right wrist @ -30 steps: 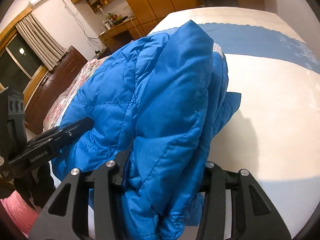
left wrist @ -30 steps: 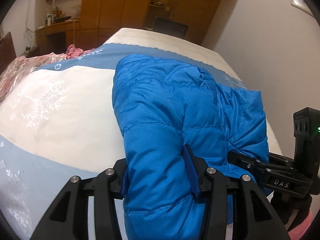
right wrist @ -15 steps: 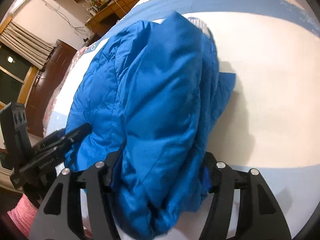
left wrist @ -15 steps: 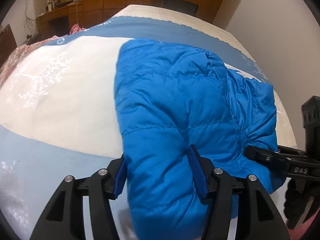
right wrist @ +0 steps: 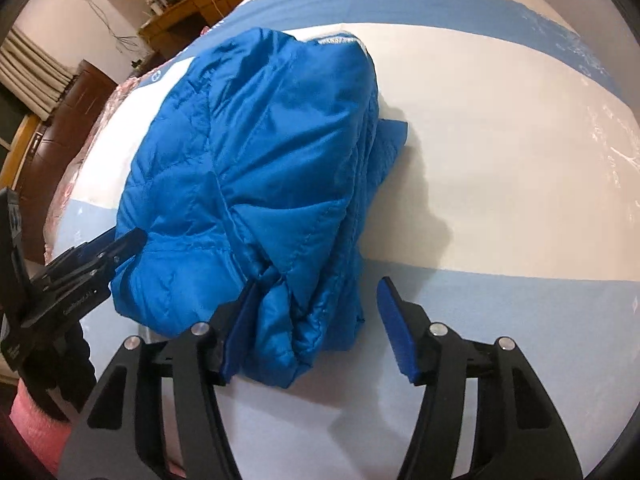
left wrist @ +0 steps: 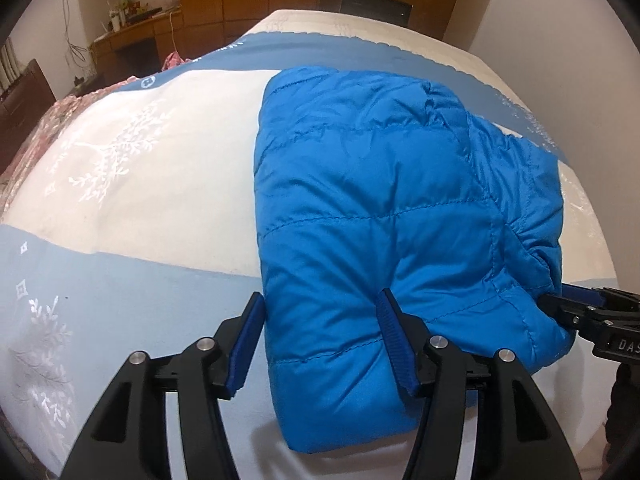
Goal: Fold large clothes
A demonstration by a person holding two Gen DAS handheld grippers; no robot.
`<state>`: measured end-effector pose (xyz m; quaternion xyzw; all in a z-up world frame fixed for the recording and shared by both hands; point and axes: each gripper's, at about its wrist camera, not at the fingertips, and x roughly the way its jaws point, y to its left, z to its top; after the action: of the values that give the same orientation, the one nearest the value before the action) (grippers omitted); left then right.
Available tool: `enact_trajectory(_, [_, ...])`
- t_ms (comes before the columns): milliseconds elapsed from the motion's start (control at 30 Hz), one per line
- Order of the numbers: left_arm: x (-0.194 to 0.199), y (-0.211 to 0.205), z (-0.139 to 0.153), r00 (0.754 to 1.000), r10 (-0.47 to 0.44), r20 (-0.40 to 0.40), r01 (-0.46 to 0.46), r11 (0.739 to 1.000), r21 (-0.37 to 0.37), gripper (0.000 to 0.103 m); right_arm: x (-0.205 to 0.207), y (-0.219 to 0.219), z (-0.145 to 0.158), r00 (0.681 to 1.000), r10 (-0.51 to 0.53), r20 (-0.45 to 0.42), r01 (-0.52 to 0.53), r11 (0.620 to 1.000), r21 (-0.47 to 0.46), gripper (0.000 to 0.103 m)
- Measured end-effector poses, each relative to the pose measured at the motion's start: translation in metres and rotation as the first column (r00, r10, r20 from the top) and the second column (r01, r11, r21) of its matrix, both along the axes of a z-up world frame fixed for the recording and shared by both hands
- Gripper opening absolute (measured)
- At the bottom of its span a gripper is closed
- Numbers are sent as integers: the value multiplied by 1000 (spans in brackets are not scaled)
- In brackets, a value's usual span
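Note:
A bright blue quilted puffer jacket (left wrist: 380,208) lies folded into a bundle on the bed; it also shows in the right wrist view (right wrist: 264,168). My left gripper (left wrist: 320,340) is open, its jaws spread around the bundle's near left corner, the fabric loose between them. My right gripper (right wrist: 316,328) is open around the near right end, a gap beside its right finger. Each gripper shows in the other's view: the right one (left wrist: 588,316) touches the right edge, the left one (right wrist: 116,248) the left edge.
The bed (left wrist: 132,176) has a white and pale blue cover with leaf prints. A pink floral blanket (left wrist: 48,120) lies at its far left edge. Wooden cabinets and a desk (left wrist: 132,40) stand behind; a wall (left wrist: 560,20) runs along the right.
The jacket has come down from a raised, held bundle onto the bed. Both grippers have opened and let go of the fabric, and have drawn back slightly.

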<state>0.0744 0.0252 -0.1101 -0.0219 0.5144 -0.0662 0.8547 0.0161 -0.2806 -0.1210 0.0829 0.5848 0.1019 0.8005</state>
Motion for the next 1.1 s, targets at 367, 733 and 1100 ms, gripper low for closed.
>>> enact_trajectory(367, [-5,0,12,999,25,-29,-25,1000,10,59,-19,-9,20,999,-47,27,47,999,-21,59])
enact_trajectory(733, [-53,-5,49,999,25,-32,-22,997,70,67,-63,15,64,994,-38,99,55,983,-174,84])
enact_trajectory(1100, [-81,-4,72,1000,26,4,-26,997,68,71,-84,26,79,993,-36,113,57,981,-188,89])
